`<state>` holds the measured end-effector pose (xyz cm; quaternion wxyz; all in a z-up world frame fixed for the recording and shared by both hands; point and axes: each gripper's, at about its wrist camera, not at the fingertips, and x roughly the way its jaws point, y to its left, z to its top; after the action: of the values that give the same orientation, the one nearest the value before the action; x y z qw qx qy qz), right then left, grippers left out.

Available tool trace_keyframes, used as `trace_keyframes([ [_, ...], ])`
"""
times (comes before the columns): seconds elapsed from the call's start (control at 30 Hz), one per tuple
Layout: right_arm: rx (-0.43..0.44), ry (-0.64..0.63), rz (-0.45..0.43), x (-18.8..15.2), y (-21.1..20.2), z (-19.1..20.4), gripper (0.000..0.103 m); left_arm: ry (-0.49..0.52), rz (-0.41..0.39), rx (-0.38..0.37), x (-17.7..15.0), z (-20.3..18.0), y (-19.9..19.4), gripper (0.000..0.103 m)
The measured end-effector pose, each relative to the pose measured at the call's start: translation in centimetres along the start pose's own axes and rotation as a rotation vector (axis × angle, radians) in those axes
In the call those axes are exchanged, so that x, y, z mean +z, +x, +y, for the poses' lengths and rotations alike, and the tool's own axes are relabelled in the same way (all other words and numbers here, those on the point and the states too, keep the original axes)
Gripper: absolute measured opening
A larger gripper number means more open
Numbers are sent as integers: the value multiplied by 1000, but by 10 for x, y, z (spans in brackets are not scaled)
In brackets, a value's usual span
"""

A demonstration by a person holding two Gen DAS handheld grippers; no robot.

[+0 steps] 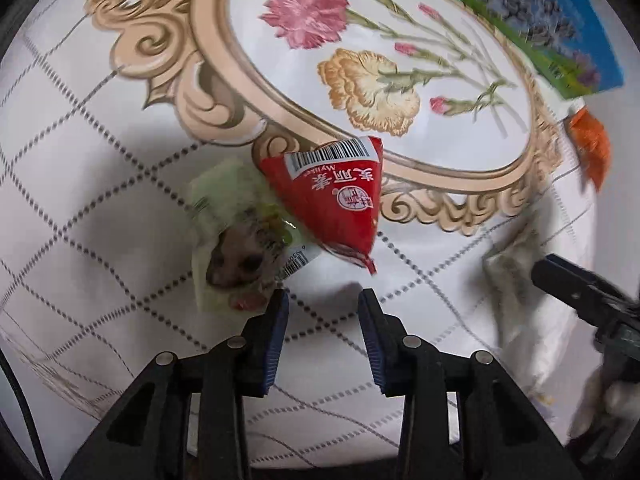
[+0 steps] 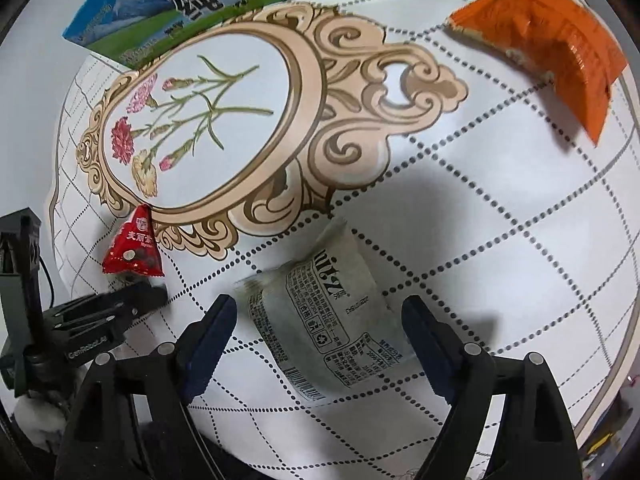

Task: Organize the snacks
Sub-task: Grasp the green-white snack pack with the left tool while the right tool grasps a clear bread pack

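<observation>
Tongs first: our left tongs [image 1: 323, 300] stand narrow, with nothing between the blue pads, only the white tablecloth [image 1: 100, 184] with its dotted grid. Just beyond their tips lies a red triangular snack packet [image 1: 334, 196], and beside it, touching it on the left, a pale green packet [image 1: 236, 240], which is blurred. The left pad is very near the lower edge of this green packet, but we cannot tell if it touches.

Our right tongs [image 2: 318, 312] stand wide. A grey-white printed packet [image 2: 320, 320] lies between the two fingers, and neither pad presses on it. Farther to the upper right lies an orange packet [image 2: 556, 44], well apart from the tongs. At the far edge of the cloth, behind the flower picture in its golden frame [image 2: 200, 132], stands a blue and green milk carton [image 2: 224, 4].
</observation>
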<state>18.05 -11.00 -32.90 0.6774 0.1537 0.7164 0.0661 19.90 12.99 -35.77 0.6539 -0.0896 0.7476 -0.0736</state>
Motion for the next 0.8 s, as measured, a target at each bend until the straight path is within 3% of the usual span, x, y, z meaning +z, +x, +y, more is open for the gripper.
trace_keyframes([
  [0.03, 0, -5, -6, 1, -4, -1, 88, -10, -10, -22, -1, 4, -6, 37],
  [0.1, -11, -26, -14, -7, -11, 1, 89, -38, -51, -50, -1, 12, -25, 52],
  [0.2, -39, -57, -20, -3, -8, 22, 89, -38, -115, -27, 10, 18, -47, 65],
  [0.37, -34, -72, -3, -8, -4, 26, 89, -26, -94, 81, 56, 36, -45, 66],
  [0.43, -34, -71, -6, -10, -4, 27, 89, -37, -87, 89, 63, 38, -38, 74],
  [0.63, -43, -71, -14, -12, 7, 38, 89, -62, -72, 59, 56, 47, -21, 76],
  [0.8, -40, -68, -12, -16, 10, 40, 89, -64, -106, 23, 33, 54, -42, 76],
])
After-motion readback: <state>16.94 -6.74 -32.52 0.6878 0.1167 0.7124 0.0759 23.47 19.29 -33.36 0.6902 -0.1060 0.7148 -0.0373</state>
